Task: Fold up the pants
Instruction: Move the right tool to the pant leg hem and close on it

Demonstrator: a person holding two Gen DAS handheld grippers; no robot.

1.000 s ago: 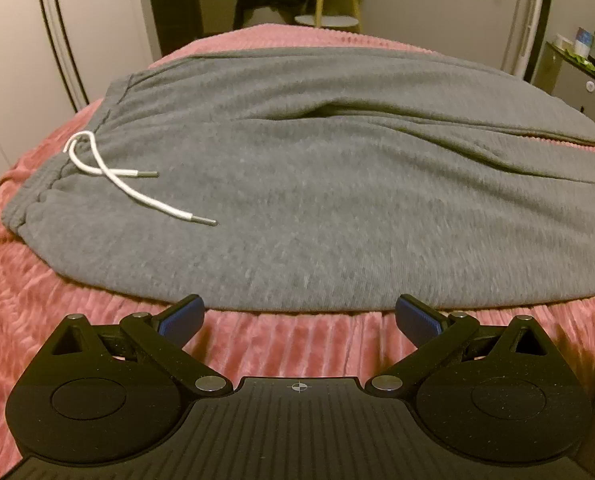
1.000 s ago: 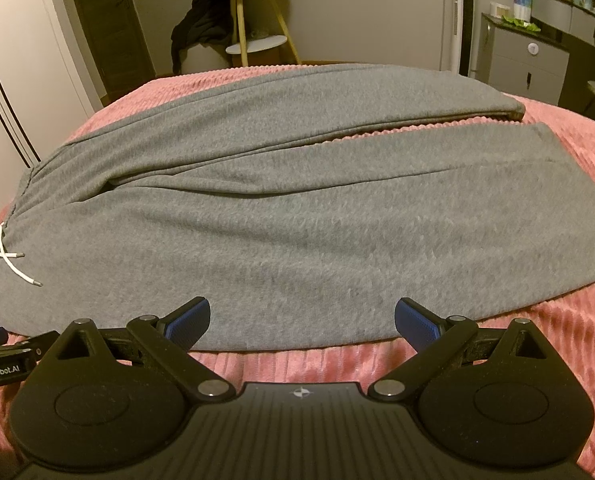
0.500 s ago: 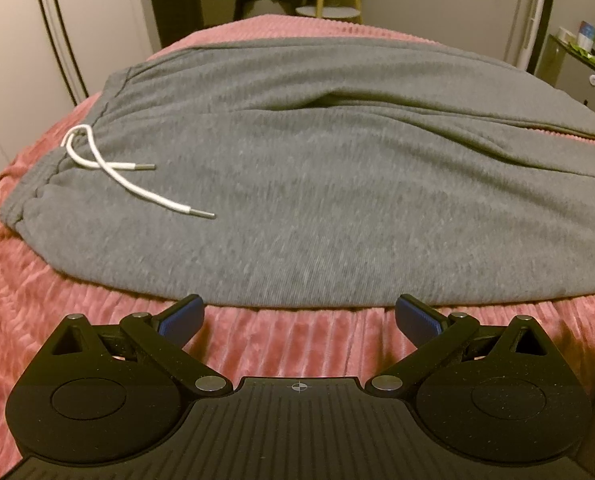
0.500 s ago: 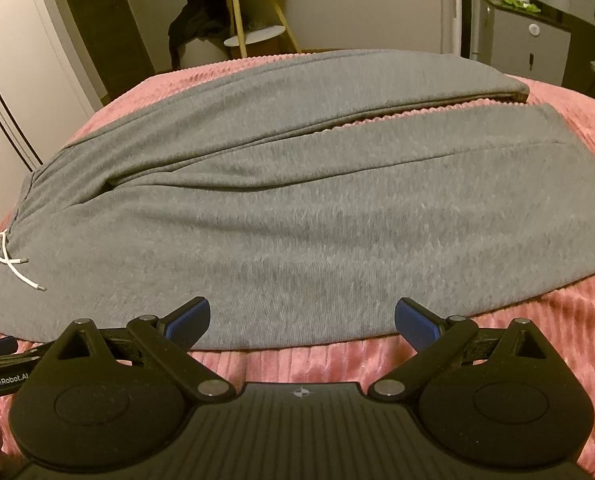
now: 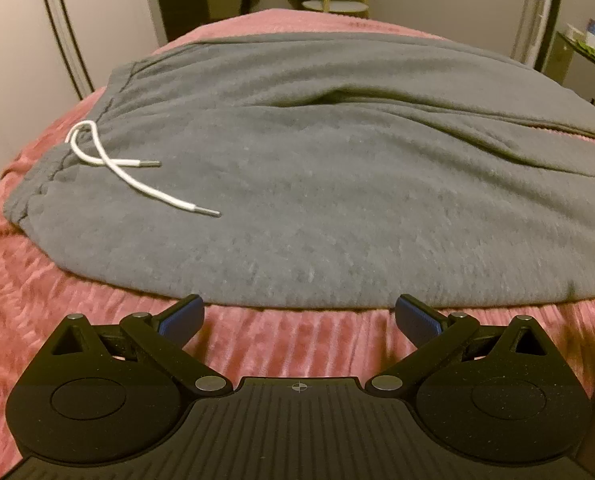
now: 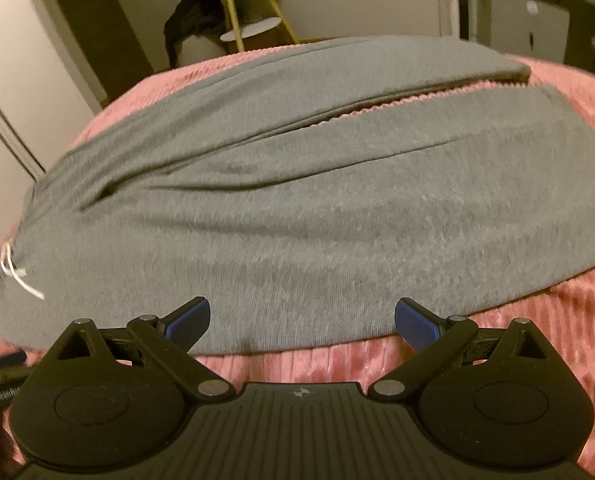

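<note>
Grey sweatpants (image 5: 337,184) lie spread flat on a pink ribbed bedspread (image 5: 289,340), waistband to the left with a white drawstring (image 5: 129,172) on top. In the right wrist view the same pants (image 6: 317,216) show both legs running off to the right, a narrow pink gap between them. My left gripper (image 5: 299,316) is open just short of the near hem, over bare bedspread. My right gripper (image 6: 301,320) is open too, its blue pads right over the near edge of the closer leg. Neither holds any cloth.
The bedspread (image 6: 537,340) runs beyond the pants on all sides. Behind the bed stand a wooden stool with dark clothing (image 6: 233,20), a white wardrobe (image 5: 37,40) at the left and a grey cabinet (image 6: 529,28) at the right.
Both grippers have edged forward and lower toward the near edge of the pants. The right one now reaches over the cloth. The pants have not moved.
</note>
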